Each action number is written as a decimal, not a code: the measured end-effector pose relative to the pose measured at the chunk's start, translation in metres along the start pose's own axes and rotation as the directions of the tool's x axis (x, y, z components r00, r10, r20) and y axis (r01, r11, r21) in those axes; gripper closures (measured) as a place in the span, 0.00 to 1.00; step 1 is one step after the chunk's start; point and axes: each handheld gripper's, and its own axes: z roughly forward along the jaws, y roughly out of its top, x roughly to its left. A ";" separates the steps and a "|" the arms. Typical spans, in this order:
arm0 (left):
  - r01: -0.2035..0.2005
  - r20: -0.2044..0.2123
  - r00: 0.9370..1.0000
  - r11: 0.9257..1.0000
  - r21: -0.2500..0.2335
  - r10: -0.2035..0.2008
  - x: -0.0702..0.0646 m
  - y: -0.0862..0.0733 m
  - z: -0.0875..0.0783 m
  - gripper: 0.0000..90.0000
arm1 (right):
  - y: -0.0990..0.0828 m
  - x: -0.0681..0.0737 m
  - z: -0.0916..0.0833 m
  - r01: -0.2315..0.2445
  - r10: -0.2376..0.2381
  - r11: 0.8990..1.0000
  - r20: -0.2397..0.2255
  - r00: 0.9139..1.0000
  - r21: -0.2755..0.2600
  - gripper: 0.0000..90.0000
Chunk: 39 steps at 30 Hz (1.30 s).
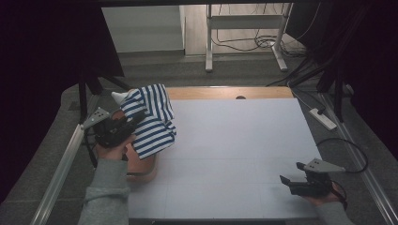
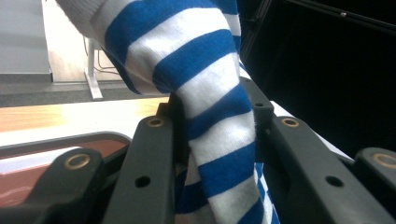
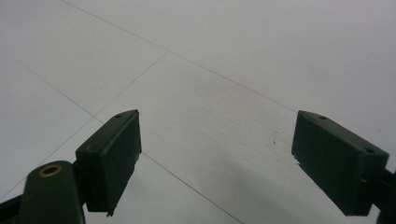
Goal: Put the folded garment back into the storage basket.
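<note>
Clamping the blue-and-white striped knit cloth (image 1: 150,119) above the reddish-brown tray (image 1: 143,166) at the bench's (image 1: 234,150) left edge, the left gripper (image 1: 126,125) has it lifted but not yet laid out, while the right gripper (image 1: 293,183) rests spread and empty.

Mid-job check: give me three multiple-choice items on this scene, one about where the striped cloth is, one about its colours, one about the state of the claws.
1. Where is the striped cloth?
A. At the table's left edge, above a reddish-brown tub
B. At the table's right edge
C. On the floor

2. Which colours are its stripes?
A. Red and black
B. Blue and white
C. Green and yellow

3. How do the claws stand?
A. Both open
B. Left claw shut on the cloth, right claw open
C. Both holding the cloth

Key: 1 A, the high view shows it there. 2 B, the left gripper view shows the stripes close up. 3 B, the left jaws pinch the fabric; the right jaws stand apart over bare table.
</note>
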 end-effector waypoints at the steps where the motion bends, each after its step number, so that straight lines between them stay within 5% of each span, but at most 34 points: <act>1: -0.001 -0.003 1.000 1.000 0.000 0.001 0.001 0.000 -0.001 0.78 | 0.000 0.000 0.000 0.000 0.000 1.000 0.000 1.000 0.000 0.19; 39: 0.029 -0.109 0.994 1.000 0.002 -0.028 0.034 -0.011 -0.034 0.78 | 0.000 0.000 0.001 -0.003 0.003 1.000 0.009 1.000 0.011 0.19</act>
